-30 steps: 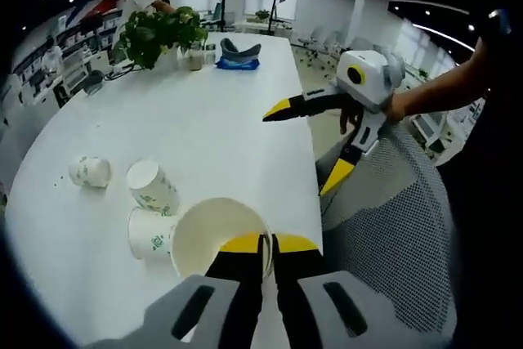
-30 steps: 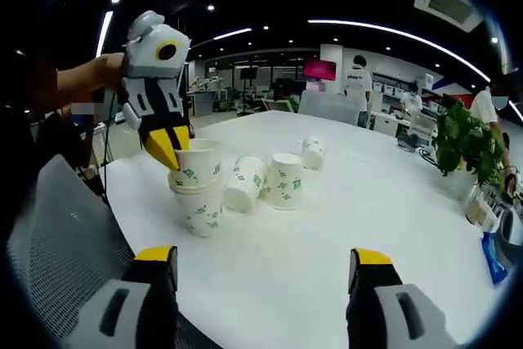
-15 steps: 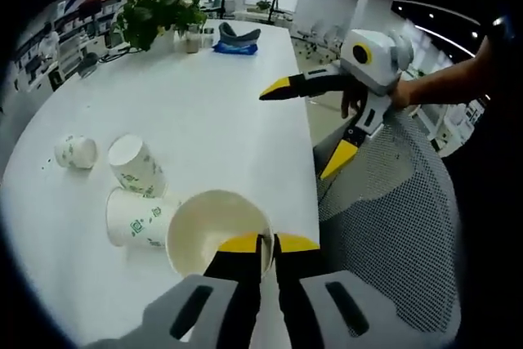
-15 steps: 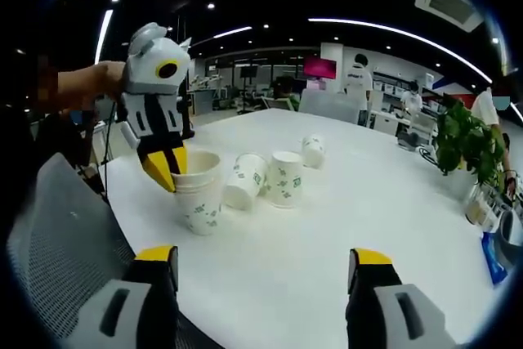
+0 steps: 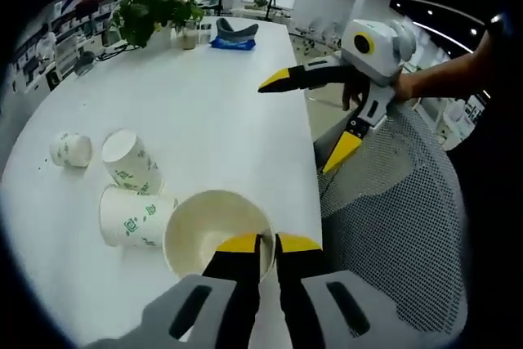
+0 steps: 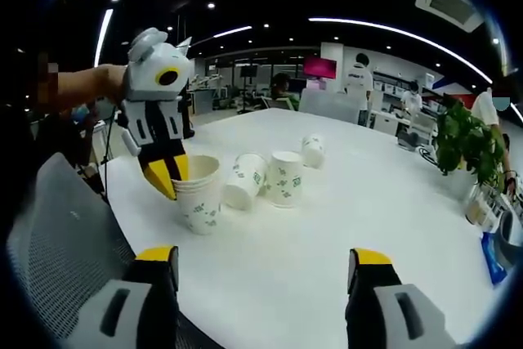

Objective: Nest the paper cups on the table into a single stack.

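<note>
Now the left hand-held gripper [image 5: 261, 244] is clenched on the near rim of the upright cup stack [image 6: 197, 194] on the bench [image 5: 204, 120]; just beyond it lie two tipped cups [image 5: 131, 194] and a farther small cup [image 5: 69, 149]; the right hand-held gripper [image 6: 261, 267] hangs released, jaws wide apart, well short of the stack.
</note>
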Demonstrator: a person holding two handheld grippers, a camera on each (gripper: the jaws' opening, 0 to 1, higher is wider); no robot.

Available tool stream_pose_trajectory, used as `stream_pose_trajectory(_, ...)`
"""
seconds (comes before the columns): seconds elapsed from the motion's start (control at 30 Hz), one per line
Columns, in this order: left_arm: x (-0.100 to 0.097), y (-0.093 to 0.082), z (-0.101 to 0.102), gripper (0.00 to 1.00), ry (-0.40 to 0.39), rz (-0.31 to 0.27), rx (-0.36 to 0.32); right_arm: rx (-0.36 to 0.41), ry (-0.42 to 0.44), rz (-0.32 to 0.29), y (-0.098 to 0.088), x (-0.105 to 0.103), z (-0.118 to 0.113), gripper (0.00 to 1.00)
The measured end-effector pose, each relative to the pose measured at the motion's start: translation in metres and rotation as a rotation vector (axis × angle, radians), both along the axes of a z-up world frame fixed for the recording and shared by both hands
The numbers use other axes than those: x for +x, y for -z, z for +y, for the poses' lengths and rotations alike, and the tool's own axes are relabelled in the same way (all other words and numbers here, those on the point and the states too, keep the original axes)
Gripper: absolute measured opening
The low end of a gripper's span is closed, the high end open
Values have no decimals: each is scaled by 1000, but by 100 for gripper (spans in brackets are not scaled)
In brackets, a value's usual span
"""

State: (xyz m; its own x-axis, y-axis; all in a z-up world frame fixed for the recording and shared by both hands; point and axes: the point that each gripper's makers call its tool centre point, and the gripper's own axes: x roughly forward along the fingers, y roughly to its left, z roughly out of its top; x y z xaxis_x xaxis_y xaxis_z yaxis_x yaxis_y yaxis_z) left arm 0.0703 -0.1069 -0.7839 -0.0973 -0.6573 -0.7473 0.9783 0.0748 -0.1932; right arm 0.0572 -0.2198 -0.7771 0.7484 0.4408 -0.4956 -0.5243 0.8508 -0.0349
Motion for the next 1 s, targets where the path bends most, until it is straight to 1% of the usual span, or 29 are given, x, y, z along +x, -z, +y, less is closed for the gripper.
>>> stream_pose_trajectory(0.17,-1,-2,1,4,14,-13,-3,4,2,-2,-1,0,0,86)
stream_pose_trajectory(0.37,5,-19,0,7,-8,-24,-48,6,2,-3,-2,0,1,87)
stream_pose_trajectory(0.67,24,-35,3,7,-55,-52,-78,6,2,-4,-2,0,0,87)
stream_pose_trajectory(0.83,30,-46,3,7,-61,-61,-104,6,4,-5,-3,0,1,87)
stream_pose_trajectory(0.93,41,-50,3,7,-88,-74,-111,4,2,-5,-3,0,1,87)
stream_pose_trajectory(1.0,49,-49,5,7,-105,-80,-112,4,4,-4,-3,0,2,87)
